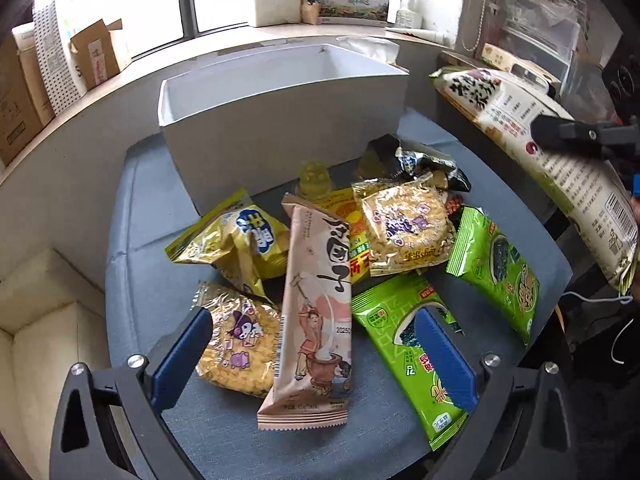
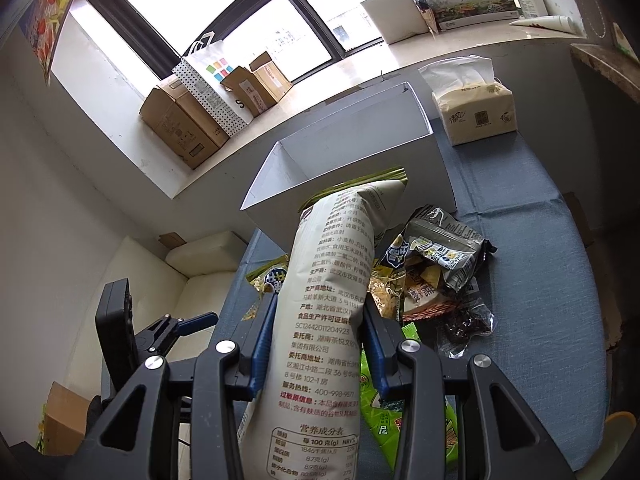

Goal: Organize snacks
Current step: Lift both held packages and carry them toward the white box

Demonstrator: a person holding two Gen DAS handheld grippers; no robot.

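My right tongs [image 2: 316,344] are clamped on a tall cream snack bag [image 2: 320,320], its long axis running away from me along the fingers, top corner tilted toward the white box [image 2: 352,148]; the back panel reads "400-998-957", "SC12442011204923" and a nutrition table. My left tongs [image 1: 314,356] stand wide apart with nothing gripped, hovering over the pile on the blue tabletop [image 1: 132,216]. Between their fingers lies a pink long packet [image 1: 316,304], pointing away from me toward the box, with a barcode and "2025" legible. By the right finger sit two green seaweed packs [image 1: 400,344]; by the left, a Kuromi noodle pack [image 1: 240,344]. Beyond the box, a tissue pack [image 2: 472,112] and a windowsill carton reading "臻品野生菌" [image 2: 468,0].
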